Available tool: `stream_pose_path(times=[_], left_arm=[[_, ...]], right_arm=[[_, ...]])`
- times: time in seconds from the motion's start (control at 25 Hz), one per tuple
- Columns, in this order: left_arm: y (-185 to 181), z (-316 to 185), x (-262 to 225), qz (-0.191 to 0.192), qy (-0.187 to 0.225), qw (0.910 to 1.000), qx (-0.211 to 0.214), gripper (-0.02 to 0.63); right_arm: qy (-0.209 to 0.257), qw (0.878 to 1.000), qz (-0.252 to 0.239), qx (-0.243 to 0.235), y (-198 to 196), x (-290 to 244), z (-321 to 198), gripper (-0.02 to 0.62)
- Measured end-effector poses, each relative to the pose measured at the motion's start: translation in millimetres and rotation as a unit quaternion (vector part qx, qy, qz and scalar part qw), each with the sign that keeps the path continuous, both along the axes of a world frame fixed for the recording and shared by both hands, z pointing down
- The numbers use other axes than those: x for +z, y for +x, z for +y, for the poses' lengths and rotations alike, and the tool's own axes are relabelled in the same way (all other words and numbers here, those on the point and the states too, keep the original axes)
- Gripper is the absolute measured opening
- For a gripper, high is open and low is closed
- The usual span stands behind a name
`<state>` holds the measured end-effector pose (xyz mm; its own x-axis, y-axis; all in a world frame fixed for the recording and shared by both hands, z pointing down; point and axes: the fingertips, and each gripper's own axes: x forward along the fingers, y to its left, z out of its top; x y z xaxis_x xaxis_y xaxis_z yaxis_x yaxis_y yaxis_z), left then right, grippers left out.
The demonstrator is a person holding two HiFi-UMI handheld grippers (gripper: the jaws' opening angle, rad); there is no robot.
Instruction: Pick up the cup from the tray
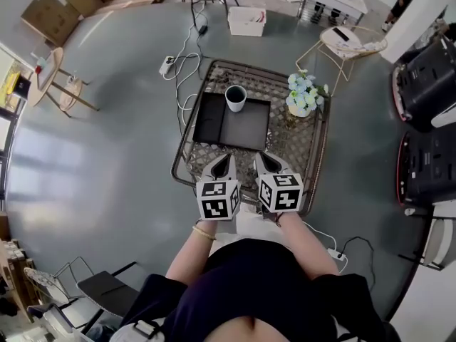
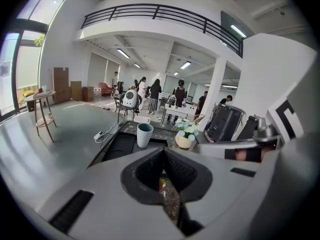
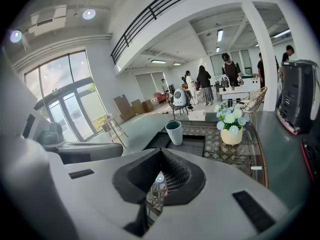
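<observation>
A pale teal cup (image 1: pixel 236 97) (image 2: pixel 144 135) (image 3: pixel 174 132) stands upright at the far edge of a black tray (image 1: pixel 231 122) (image 2: pixel 120 144) (image 3: pixel 192 146) on a low glass-topped table. My left gripper (image 1: pixel 226 161) (image 2: pixel 164 150) and right gripper (image 1: pixel 261 159) (image 3: pixel 161 151) hover side by side over the table's near edge, well short of the cup. Both are shut with nothing between their jaws.
The wicker-framed glass table (image 1: pixel 305 142) also bears a vase of white and blue flowers (image 1: pixel 303 96) (image 2: pixel 185 135) (image 3: pixel 231 125) right of the tray. A cable and power strip (image 1: pixel 168 65) lie on the floor to the left. Black suitcases (image 1: pixel 427 84) stand at the right.
</observation>
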<state>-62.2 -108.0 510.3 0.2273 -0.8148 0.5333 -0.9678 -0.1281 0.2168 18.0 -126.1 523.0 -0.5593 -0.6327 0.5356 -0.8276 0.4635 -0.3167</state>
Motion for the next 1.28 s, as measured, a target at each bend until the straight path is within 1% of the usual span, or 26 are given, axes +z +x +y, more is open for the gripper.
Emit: stream_pose_path(times=[0.16, 0.32, 0.64, 0.76, 0.96, 1.12, 1.16, 1.2, 1.28], left_arm=[[-0.9, -20.1, 3.7, 0.004, -0.007, 0.9999, -0.007, 0.008], [-3.1, -36.3, 10.9, 0.002, -0.014, 0.9999, -0.005, 0.008], [-19.3, -62.5, 26.1, 0.006, -0.037, 0.9993, 0.001, 0.008], [-26.1, -74.4, 37.6, 0.004, -0.049, 0.9987, 0.013, 0.008], [-31.2, -97.9, 67.2, -0.022, -0.067, 0.9966, 0.043, 0.008], [-33.7, -121.2, 94.5, -0.023, -0.076, 0.9952, 0.058, 0.011], [-34.8, -129.1, 101.1, -0.023, -0.076, 0.9952, 0.058, 0.015], [-35.5, -137.1, 107.7, -0.022, -0.077, 0.9951, 0.058, 0.037], [-34.9, -153.1, 121.3, -0.017, -0.083, 0.9944, 0.063, 0.118]], right_arm=[[-0.008, 1.000, 0.002, -0.010, -1.8, 5.1, -15.0, 0.009], [-0.025, 1.000, 0.000, -0.013, -4.6, 13.8, -24.4, 0.009], [-0.056, 0.998, -0.002, 0.012, -14.5, 28.9, -45.6, 0.009], [-0.063, 0.998, -0.002, 0.025, -20.4, 34.6, -58.1, 0.009], [-0.077, 0.996, -0.004, 0.047, -26.9, 51.1, -78.1, 0.009], [-0.090, 0.994, -0.004, 0.059, -30.2, 65.0, -88.5, 0.009], [-0.093, 0.994, -0.004, 0.061, -30.5, 68.4, -91.2, 0.009], [-0.096, 0.993, -0.004, 0.064, -30.4, 71.9, -93.7, 0.009], [-0.103, 0.992, -0.004, 0.072, -28.8, 79.4, -98.3, 0.009]])
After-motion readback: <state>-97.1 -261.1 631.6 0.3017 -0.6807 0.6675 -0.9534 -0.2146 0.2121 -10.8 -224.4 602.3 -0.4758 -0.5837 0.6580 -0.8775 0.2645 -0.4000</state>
